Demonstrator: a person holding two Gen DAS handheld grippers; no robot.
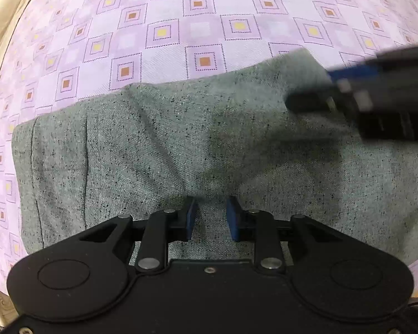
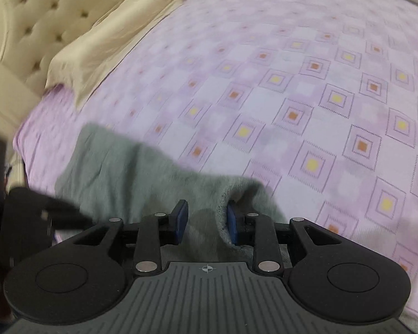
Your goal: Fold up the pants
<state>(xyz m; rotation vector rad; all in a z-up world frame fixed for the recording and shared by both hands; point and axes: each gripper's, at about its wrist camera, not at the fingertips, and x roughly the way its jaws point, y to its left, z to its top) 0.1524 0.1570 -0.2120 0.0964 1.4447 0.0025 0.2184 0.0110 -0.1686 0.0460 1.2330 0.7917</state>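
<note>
— What's the left claw (image 1: 210, 217) doing?

— It points straight down over the grey speckled pants (image 1: 158, 144), blue pads (image 1: 191, 217) spread a little apart. There is cloth below the gap, but the pads don't press on it.

— And the right claw (image 2: 206, 220)?

— Tilted down at the pants' right end (image 2: 142, 178). Its pads are parted too. A raised edge of the fabric stands against the inside of the right-hand pad (image 2: 231, 222); the other pad is clear of it, so nothing is pinched. From the left camera that claw (image 1: 309, 97) is a blurred dark shape over the far right part of the garment.

— Where do the pants lie?

— Crosswise on the bed (image 1: 209, 27), near its near edge, on a lilac sheet with orange and yellow squares. The left end shows straight seams; creases run through the middle.

— Anything beyond?

— A cream pillow (image 2: 103, 47) at far left against a tufted cream headboard (image 2: 28, 14).
</note>
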